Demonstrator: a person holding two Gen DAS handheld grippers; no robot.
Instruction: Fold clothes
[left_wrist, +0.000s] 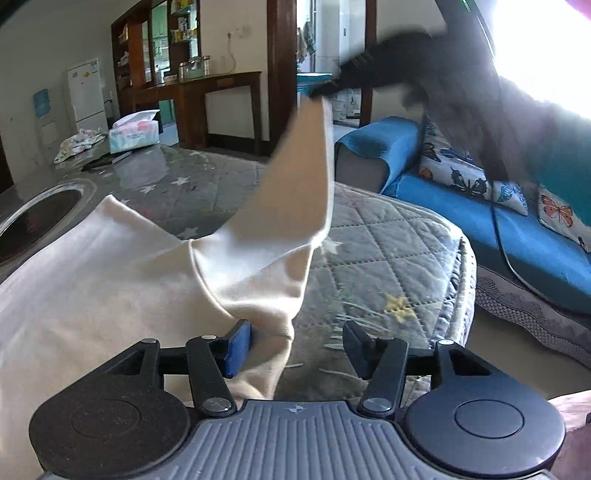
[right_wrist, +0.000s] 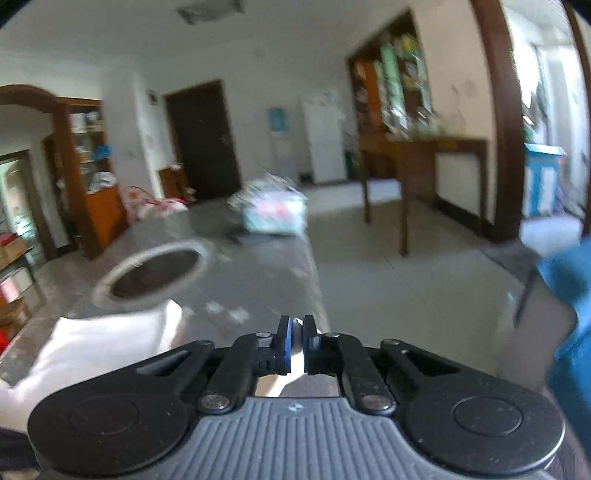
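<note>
One garment is in play, a cream-coloured top (left_wrist: 110, 280) spread across the quilted grey star-print cover (left_wrist: 388, 251) of the table, and by my reading the folding has only just begun. Its body lies mostly flat on the left of the left wrist view, with no crease or doubled layer visible there, while one sleeve (left_wrist: 295, 192) is pulled up and away from the surface in a long taut strip. The top end of that sleeve meets the right gripper (left_wrist: 332, 86), which shows as a dark motion-blurred shape high in the left wrist view; in its own camera the right gripper (right_wrist: 296, 343) has its blue-padded fingers drawn close together with a sliver of pale cloth pinched between them, so it is clamped on the sleeve. The left gripper (left_wrist: 295, 347) sits low at the near edge of the garment with its jaws wide apart; a fold of the cream cloth hangs just beside its left blue pad (left_wrist: 236, 347), but nothing is gripped. I judge the step in hand to be carrying the sleeve over onto the body. What remains looks like nearly everything: laying this sleeve down, doing the same on the other side, which I cannot see, and then folding the body. Farther back on the table sit a tissue box (left_wrist: 135, 136) and a round recessed opening (left_wrist: 37, 218), well apart from the work.
</note>
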